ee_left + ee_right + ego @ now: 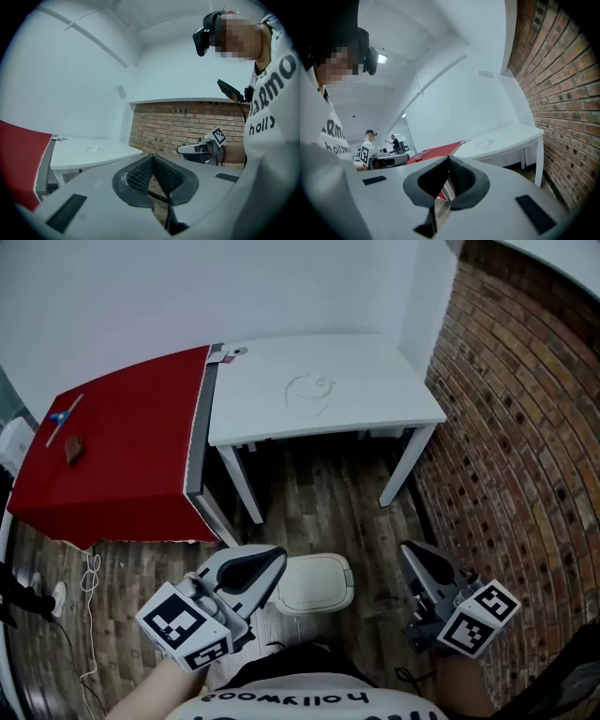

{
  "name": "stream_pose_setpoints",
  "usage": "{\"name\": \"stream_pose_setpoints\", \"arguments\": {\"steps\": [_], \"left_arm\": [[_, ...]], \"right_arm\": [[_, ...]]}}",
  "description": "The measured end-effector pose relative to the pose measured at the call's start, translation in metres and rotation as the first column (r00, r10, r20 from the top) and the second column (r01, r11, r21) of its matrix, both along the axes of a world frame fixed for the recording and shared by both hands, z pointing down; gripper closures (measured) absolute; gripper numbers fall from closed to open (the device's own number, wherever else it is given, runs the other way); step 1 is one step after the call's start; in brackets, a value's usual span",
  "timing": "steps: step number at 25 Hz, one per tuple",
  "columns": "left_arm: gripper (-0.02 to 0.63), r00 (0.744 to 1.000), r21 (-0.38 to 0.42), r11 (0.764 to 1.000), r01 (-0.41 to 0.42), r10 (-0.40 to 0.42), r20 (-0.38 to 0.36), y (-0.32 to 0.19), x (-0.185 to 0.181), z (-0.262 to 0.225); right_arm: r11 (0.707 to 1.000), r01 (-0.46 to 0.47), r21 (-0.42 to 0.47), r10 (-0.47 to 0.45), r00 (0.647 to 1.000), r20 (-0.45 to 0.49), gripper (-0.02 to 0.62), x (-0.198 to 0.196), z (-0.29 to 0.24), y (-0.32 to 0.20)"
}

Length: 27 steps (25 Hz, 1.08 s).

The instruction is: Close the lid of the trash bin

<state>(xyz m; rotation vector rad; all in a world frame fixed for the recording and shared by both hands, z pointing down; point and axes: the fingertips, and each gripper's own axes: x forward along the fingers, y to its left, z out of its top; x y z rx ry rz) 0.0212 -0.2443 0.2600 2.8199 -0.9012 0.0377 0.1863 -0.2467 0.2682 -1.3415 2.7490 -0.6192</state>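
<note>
A small white trash bin stands on the wooden floor just in front of me, its lid lying flat on top as seen from above. My left gripper hovers at the bin's left edge, held up off the floor, jaws shut and empty. My right gripper hangs to the bin's right, well apart from it, also shut on nothing. In the left gripper view the closed tips point toward the brick wall, with the right gripper beyond. The right gripper view shows its closed tips and the left gripper further off.
A white table stands ahead, its legs close behind the bin. A red-covered table with small items sits at the left. A brick wall runs along the right. A white cable lies on the floor at the left.
</note>
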Motion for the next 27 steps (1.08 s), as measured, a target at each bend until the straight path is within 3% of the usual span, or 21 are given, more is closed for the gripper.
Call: {"name": "stream_pose_setpoints", "arguments": {"steps": [10,27], "left_arm": [[0.600,0.996,0.021,0.997,0.069,-0.068,-0.056,0.001,-0.069,-0.023],[0.600,0.993,0.017,0.996,0.091,-0.090,-0.071,0.009,-0.092,-0.018]], "right_arm": [[0.999,0.022,0.026,-0.017,0.986,-0.163,0.586,-0.054,-0.004,0.012],[0.999,0.013,0.037,-0.003,0.970,-0.242,0.586,-0.066,-0.004,0.024]]}}
